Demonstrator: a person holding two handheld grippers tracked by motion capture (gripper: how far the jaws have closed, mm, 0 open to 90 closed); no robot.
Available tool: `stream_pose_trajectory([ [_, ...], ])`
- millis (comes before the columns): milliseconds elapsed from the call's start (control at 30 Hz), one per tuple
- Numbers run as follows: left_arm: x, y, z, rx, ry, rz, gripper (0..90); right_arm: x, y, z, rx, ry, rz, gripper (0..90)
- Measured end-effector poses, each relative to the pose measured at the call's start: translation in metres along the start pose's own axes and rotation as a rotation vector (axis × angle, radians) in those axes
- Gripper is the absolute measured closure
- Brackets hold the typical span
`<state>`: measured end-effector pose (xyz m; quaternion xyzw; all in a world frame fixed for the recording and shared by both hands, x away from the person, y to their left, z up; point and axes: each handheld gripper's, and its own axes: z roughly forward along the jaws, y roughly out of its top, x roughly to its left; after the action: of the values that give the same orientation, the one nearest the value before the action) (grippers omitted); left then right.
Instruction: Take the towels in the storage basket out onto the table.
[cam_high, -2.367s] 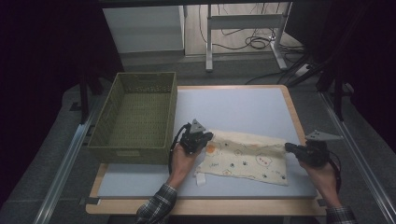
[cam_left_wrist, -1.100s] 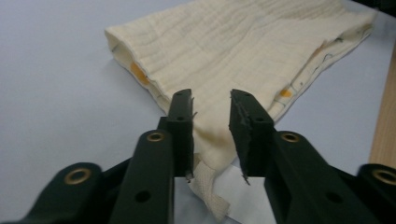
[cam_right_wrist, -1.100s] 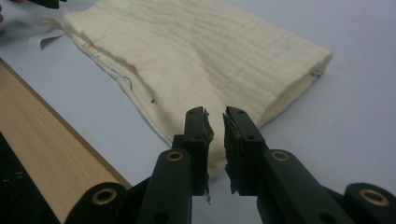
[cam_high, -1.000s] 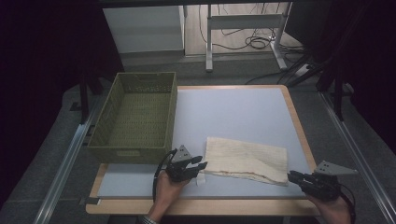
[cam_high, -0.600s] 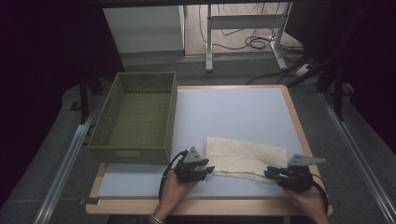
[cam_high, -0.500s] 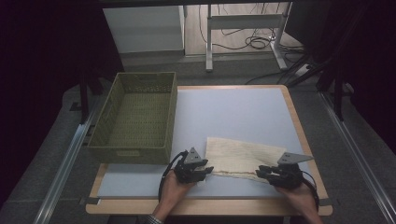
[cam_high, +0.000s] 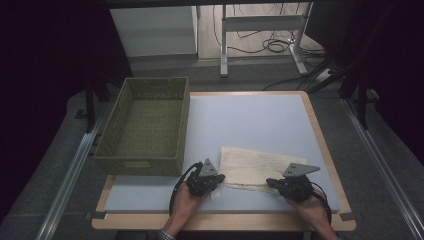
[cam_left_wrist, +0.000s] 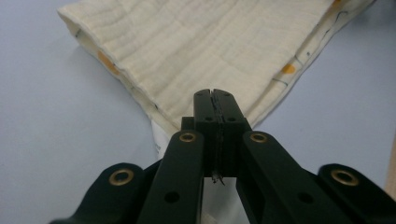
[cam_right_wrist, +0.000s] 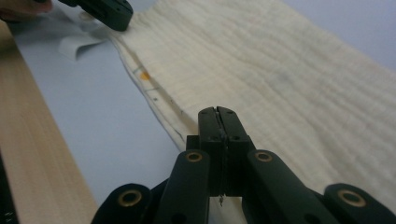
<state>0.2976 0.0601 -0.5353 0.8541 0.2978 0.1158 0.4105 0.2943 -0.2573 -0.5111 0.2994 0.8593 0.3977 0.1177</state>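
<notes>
Since a second ago your right tongs (cam_high: 271, 182) have slid in from the table's near right corner to the near edge of the cloth (cam_high: 260, 167), while your left tongs (cam_high: 218, 178) have hardly shifted at the cloth's near left corner. Both pairs have just been closing. In the left gripper view the left tongs (cam_left_wrist: 215, 95) stand pressed together at the cloth's (cam_left_wrist: 196, 51) corner, with a thin layer of fabric showing between them, so they are clamped on the cloth. In the right gripper view the right tongs (cam_right_wrist: 218, 114) are likewise pressed together over the cloth's (cam_right_wrist: 261, 70) hemmed edge (whether fabric is pinched there I cannot tell).

Compared with the earliest frame, the cloth now lies folded, plain cream side up, with only small printed marks peeking out along the hem. It lies flat on the near right part of the table (cam_high: 250, 120), with a small white tag (cam_right_wrist: 74, 46) sticking out by the left tongs.

To the left stands the green woven basket (cam_high: 142, 160), its near wall just beside your left hand (cam_high: 185, 205) and well apart from the cloth. Nothing lies between the two tongs but the cloth's edge.
</notes>
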Motion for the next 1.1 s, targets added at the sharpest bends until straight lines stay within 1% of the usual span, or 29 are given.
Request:
stream_pose_trajectory([
  [67, 0.000, 0.001, -0.001, -0.007, 0.001, -0.003, 89.7, 0.002, 0.002, -0.003, -0.005, 0.001, -0.005, 89.8],
  [100, 0.000, 0.001, -0.005, -0.015, 0.004, -0.004, 89.7, 0.005, 0.004, -0.009, -0.018, 0.009, -0.012, 89.8],
  [133, 0.000, 0.001, -0.005, -0.015, 0.004, -0.004, 89.8, 0.005, 0.004, -0.009, -0.018, 0.009, -0.012, 89.8],
  [200, 0.000, 0.001, -0.009, -0.019, 0.004, -0.008, 89.8, 0.010, 0.005, -0.012, -0.016, 0.021, -0.024, 89.8],
  [267, 0.000, 0.000, -0.009, -0.013, -0.001, -0.012, 89.4, 0.014, 0.002, -0.008, 0.006, 0.027, -0.034, 89.7],
  [300, 0.000, -0.003, -0.008, -0.001, -0.007, -0.014, 89.2, 0.014, 0.000, -0.005, 0.012, 0.027, -0.033, 89.7],
  [367, 0.000, -0.004, -0.007, 0.005, -0.011, -0.017, 88.7, 0.012, -0.002, -0.002, 0.021, 0.032, -0.026, 89.7],
  [400, 0.000, -0.005, -0.006, 0.008, -0.017, -0.023, 87.3, 0.010, -0.005, 0.002, 0.027, 0.039, -0.015, 89.6],
  [433, 0.000, -0.006, -0.005, 0.000, -0.024, -0.029, 84.1, 0.008, -0.009, 0.005, 0.036, 0.052, 0.002, 89.0],
  [500, 0.001, -0.005, -0.007, -0.013, -0.020, -0.034, 74.0, 0.006, -0.011, 0.005, 0.029, 0.061, 0.019, 85.0],
  [533, 0.002, -0.003, -0.009, -0.025, -0.014, -0.037, 64.8, 0.003, -0.010, -0.001, 0.008, 0.050, 0.024, 80.8],
  [567, 0.005, 0.001, -0.011, -0.043, -0.007, -0.047, 61.5, 0.002, -0.008, -0.004, -0.001, 0.045, 0.029, 79.8],
  [600, 0.005, 0.001, -0.011, -0.043, -0.007, -0.047, 59.8, 0.002, -0.008, -0.004, -0.001, 0.045, 0.029, 79.8],
  [633, 0.009, 0.008, -0.012, -0.061, -0.002, -0.061, 56.5, -0.004, -0.006, -0.013, -0.017, 0.027, 0.040, 77.9],
  [667, 0.009, 0.008, -0.012, -0.061, -0.002, -0.061, 54.5, -0.008, -0.005, -0.016, -0.021, 0.018, 0.043, 77.5],
  [700, 0.016, 0.015, -0.008, -0.063, 0.016, -0.077, 53.2, -0.013, -0.005, -0.021, -0.025, -0.004, 0.051, 77.2],
  [733, 0.016, 0.015, -0.008, -0.063, 0.016, -0.077, 52.8, -0.013, -0.005, -0.021, -0.025, -0.004, 0.051, 77.2],
  [767, 0.022, 0.022, -0.002, -0.066, 0.019, -0.096, 52.7, -0.027, -0.006, -0.028, -0.030, -0.048, 0.066, 77.2],
  [800, 0.022, 0.022, -0.002, -0.066, 0.019, -0.096, 52.8, -0.027, -0.006, -0.028, -0.030, -0.048, 0.066, 77.2],
  [833, 0.027, 0.029, 0.005, -0.065, 0.024, -0.108, 53.0, -0.039, -0.008, -0.032, -0.033, -0.078, 0.092, 77.2],
  [900, 0.030, 0.037, 0.012, -0.058, 0.044, -0.104, 53.1, -0.053, -0.010, -0.037, -0.042, -0.110, 0.123, 76.9],
  [933, 0.030, 0.037, 0.012, -0.058, 0.044, -0.104, 53.2, -0.053, -0.010, -0.037, -0.042, -0.110, 0.123, 76.9],
  [967, 0.034, 0.045, 0.018, -0.053, 0.067, -0.103, 53.1, -0.064, -0.010, -0.042, -0.053, -0.146, 0.142, 76.2],
  [1000, 0.037, 0.049, 0.020, -0.055, 0.081, -0.100, 53.2, -0.070, -0.010, -0.044, -0.055, -0.162, 0.150, 75.8],
  [1033, 0.040, 0.054, 0.022, -0.056, 0.098, -0.105, 53.2, -0.075, -0.010, -0.045, -0.060, -0.176, 0.155, 75.3],
  [1067, 0.040, 0.054, 0.022, -0.056, 0.098, -0.105, 53.0, -0.075, -0.010, -0.045, -0.060, -0.176, 0.155, 75.3],
  [1100, 0.045, 0.060, 0.025, -0.059, 0.112, -0.116, 53.0, -0.085, -0.010, -0.048, -0.062, -0.215, 0.166, 74.4],
])
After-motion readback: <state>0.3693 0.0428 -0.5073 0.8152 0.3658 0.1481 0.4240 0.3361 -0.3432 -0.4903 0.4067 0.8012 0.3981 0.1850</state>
